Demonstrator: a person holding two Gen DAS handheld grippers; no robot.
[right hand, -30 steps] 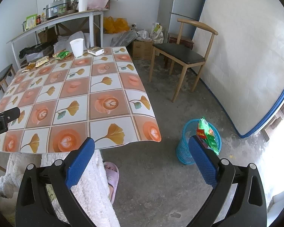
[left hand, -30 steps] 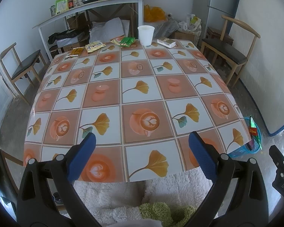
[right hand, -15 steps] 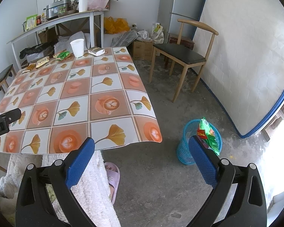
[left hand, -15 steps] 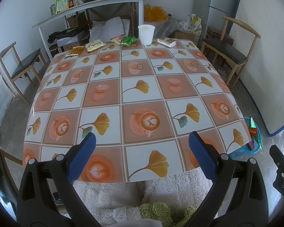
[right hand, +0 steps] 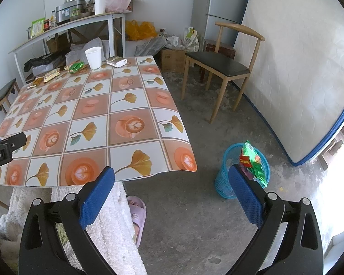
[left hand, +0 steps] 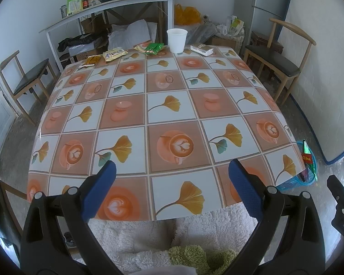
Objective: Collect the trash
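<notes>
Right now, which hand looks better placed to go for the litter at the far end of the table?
Probably the left. Its tool hangs open over the table's near edge, aimed at the green wrapper and paper cup. The right tool is off the table's corner, by the blue basket.

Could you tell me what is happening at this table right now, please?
A person is clearing trash with a hand-held claw in each hand. Both the left claw and the right claw are open and hold nothing. The litter sits at the far edge of the patterned tablecloth table: a white paper cup, a green snack wrapper, a yellow snack packet and a small white box. A blue plastic basket on the floor already holds a green wrapper.
</notes>
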